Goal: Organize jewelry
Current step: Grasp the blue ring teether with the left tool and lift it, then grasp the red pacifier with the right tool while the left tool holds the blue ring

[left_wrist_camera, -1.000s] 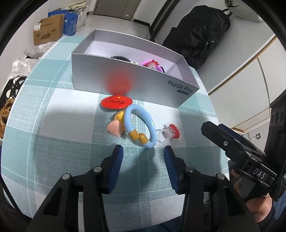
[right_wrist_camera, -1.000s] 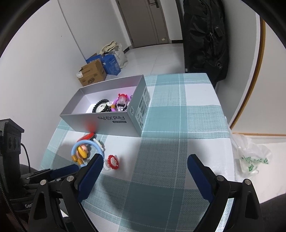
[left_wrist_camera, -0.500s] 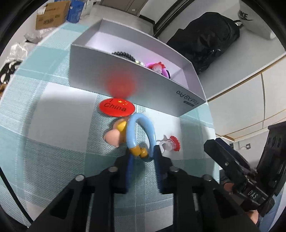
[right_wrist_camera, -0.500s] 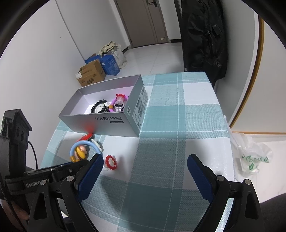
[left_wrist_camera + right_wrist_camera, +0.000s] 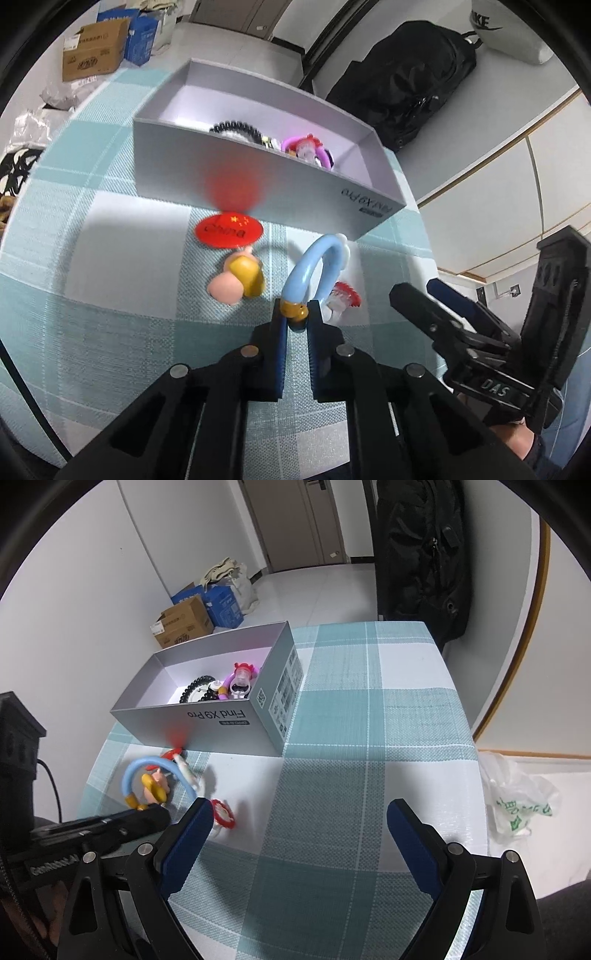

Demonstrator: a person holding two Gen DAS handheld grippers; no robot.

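While the left gripper [image 5: 296, 309] is clamped on the yellow bead end of the bracelet [image 5: 314, 266], its jaws having just been closing onto it, the right gripper [image 5: 299, 812] is held wide apart with nothing between its fingers, just above the checked tablecloth [image 5: 351, 775]. The bracelet is seen as a pale blue hoop raised on edge from the cloth, with a white bit at its top and a yellow-and-pink charm [image 5: 240, 282] hanging beside it; from the right wrist view the charm is seen inside the hoop's arc. A red badge [image 5: 229, 230] marked with stars and lettering is laid flat on the cloth between the bracelet and the box [image 5: 258, 192], close against the box wall, where a red reflection is cast. A small clear ring with a red flower [image 5: 221, 814] is found just beside the left gripper's tip, on the side toward the right gripper. The grey box is left open on the cloth, and inside it a string of black beads [image 5: 199, 683] and a pink piece with a red-topped figure [image 5: 240, 681] are gathered at one end, the other end being bare.
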